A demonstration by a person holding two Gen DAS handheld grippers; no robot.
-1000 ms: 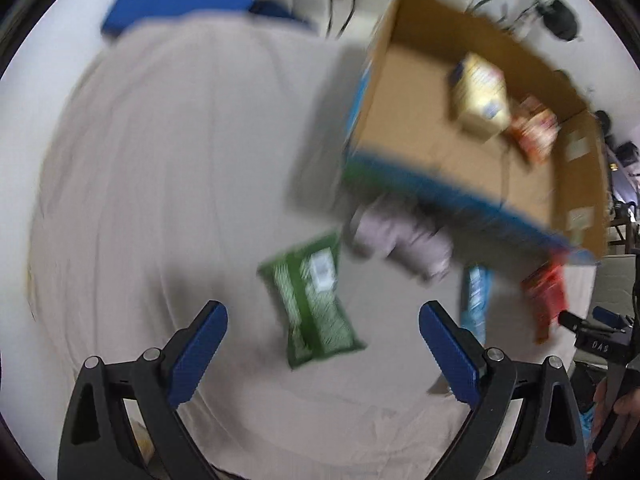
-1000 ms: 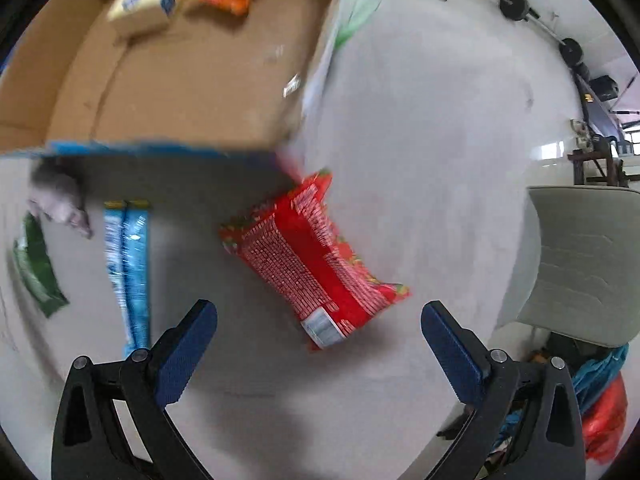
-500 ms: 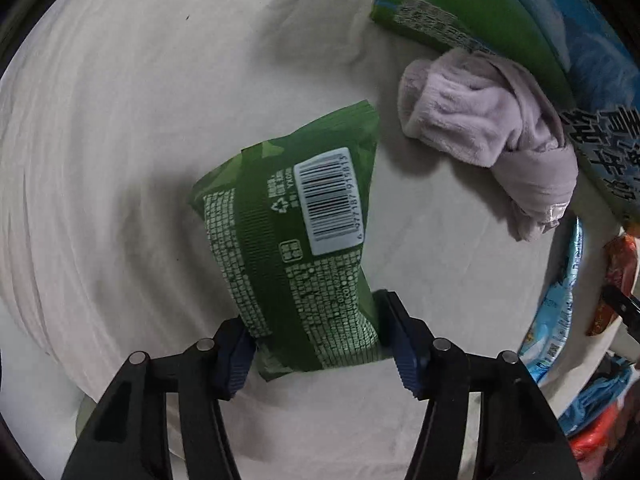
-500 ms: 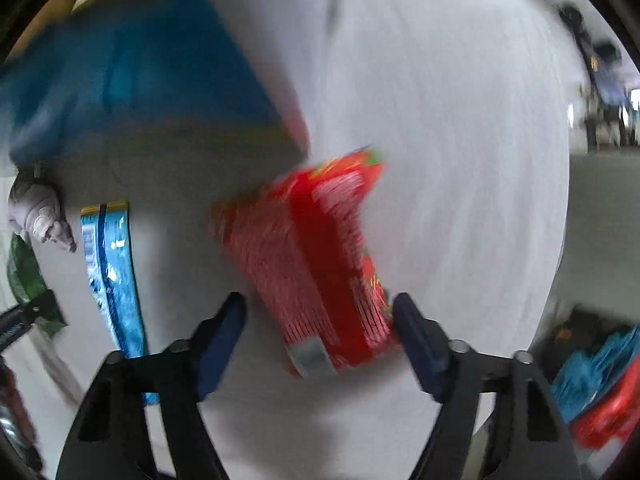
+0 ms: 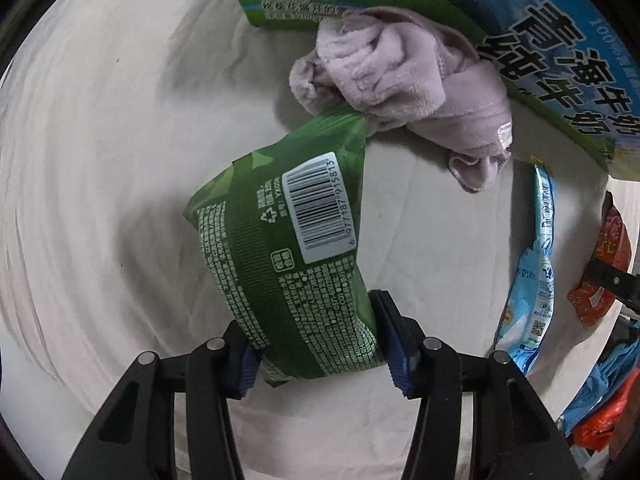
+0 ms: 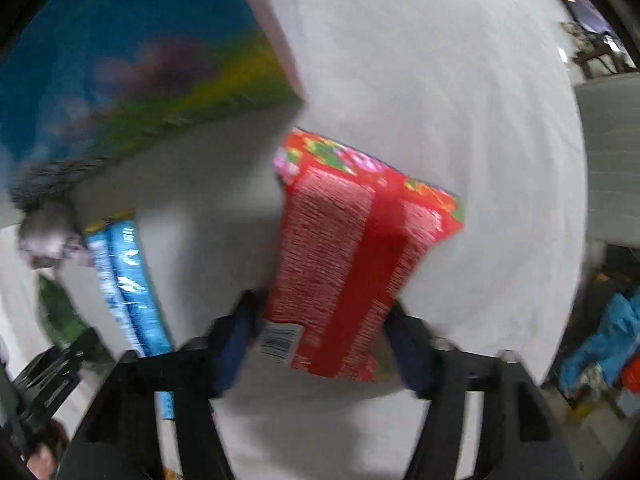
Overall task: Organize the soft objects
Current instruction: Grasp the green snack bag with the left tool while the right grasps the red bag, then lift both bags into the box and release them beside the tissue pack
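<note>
We clamp green snack bag [image 5: 296, 264] in left gripper [image 5: 320, 350], lifted over white cloth [image 5: 100, 160]; barcode reads 6977187915813. Bag tip touches lilac plush [image 5: 404, 76] beside box [image 5: 560, 60] printed 纯牛奶. Right gripper [image 6: 320, 340] pinches red packet [image 6: 352, 256]; print blurred.

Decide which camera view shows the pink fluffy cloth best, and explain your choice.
The left wrist view shows it best: the pink cloth lies sharp and large against the printed box, its folds clear. In the right wrist view it is only a small, blurred grey lump at the left edge, beside the blue packet.
</note>
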